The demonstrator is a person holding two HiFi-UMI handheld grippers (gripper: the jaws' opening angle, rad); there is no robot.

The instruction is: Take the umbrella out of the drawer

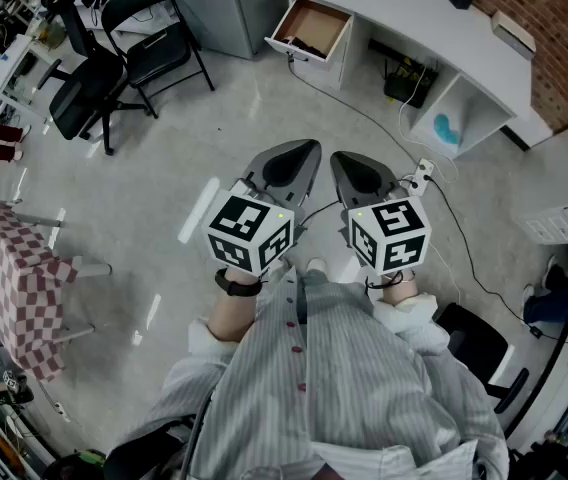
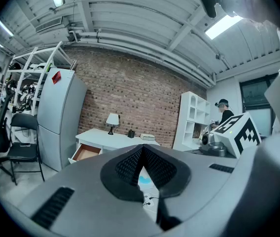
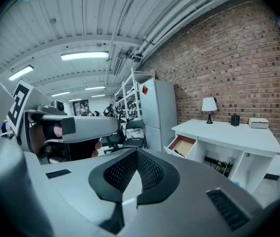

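A wooden drawer (image 1: 310, 28) stands pulled out of the white desk (image 1: 404, 18) at the far side of the room. A small dark object (image 1: 304, 45) lies inside it, too small to identify as the umbrella. My left gripper (image 1: 290, 160) and right gripper (image 1: 358, 172) are held side by side over the floor, well short of the desk. Both are shut with nothing between the pads. In the left gripper view, the drawer (image 2: 87, 152) is left of my left gripper (image 2: 142, 150). From the right gripper view, it (image 3: 182, 145) sits right of my right gripper (image 3: 136, 154).
Two black office chairs (image 1: 114, 58) stand at the left. A checkered stool (image 1: 19, 283) is near my left side. Cables (image 1: 384, 133) and a power strip (image 1: 422, 174) lie on the floor before the desk. A grey fridge (image 2: 58, 117) stands left of the desk, and a lamp (image 3: 208, 105) on it.
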